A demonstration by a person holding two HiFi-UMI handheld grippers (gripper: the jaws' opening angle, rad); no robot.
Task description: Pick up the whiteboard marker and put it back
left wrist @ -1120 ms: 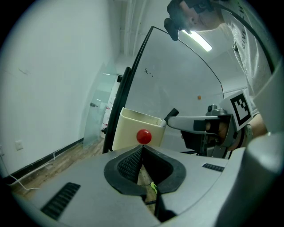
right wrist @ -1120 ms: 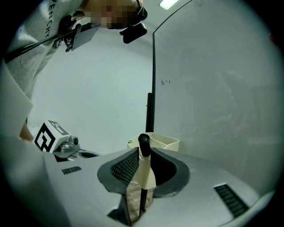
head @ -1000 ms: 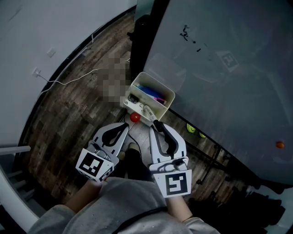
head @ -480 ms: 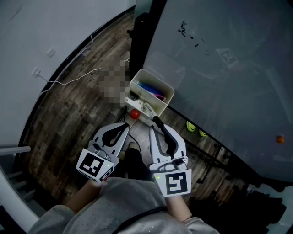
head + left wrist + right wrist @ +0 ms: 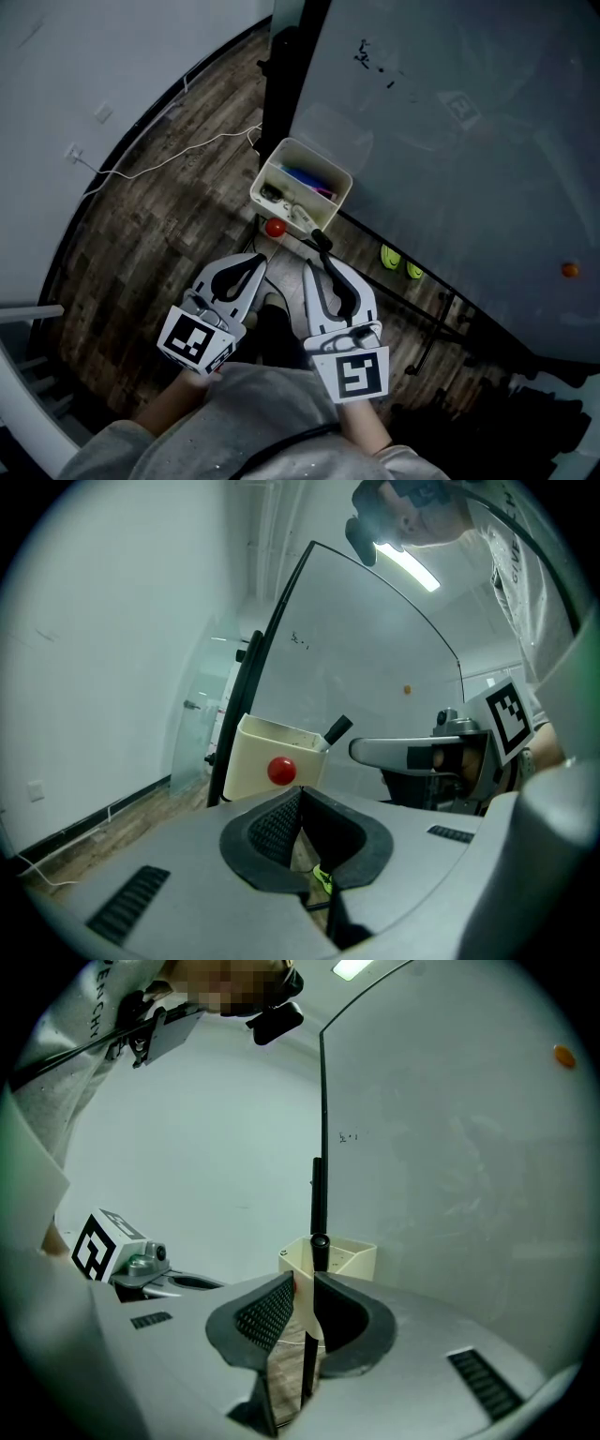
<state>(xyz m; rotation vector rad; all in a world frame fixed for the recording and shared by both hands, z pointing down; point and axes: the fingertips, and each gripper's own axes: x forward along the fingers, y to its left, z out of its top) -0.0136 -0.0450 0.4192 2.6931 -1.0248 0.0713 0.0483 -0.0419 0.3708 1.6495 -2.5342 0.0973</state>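
A whiteboard marker (image 5: pixel 309 225) with a white body and black cap (image 5: pixel 320 1241) sticks out from my right gripper (image 5: pixel 320 259), which is shut on it. Its far end lies over the near rim of a cream bin (image 5: pixel 300 187) hung on the whiteboard (image 5: pixel 450 141). The bin holds several markers and small items. In the left gripper view the marker's cap (image 5: pixel 337 729) leans out over the bin (image 5: pixel 262 757). My left gripper (image 5: pixel 254 263) is beside the right one, shut and empty, with its jaws (image 5: pixel 298 795) meeting.
A red round magnet (image 5: pixel 274 227) sits on the bin's front. An orange magnet (image 5: pixel 569 270) is on the board at right. The board's black post (image 5: pixel 277 84) stands behind the bin. A white cable (image 5: pixel 169 159) and yellow-green objects (image 5: pixel 398 261) lie on the wooden floor.
Both grippers have edged forward and the bin sits a little higher and further left in the head view. The right gripper still holds the marker at the bin's rim.
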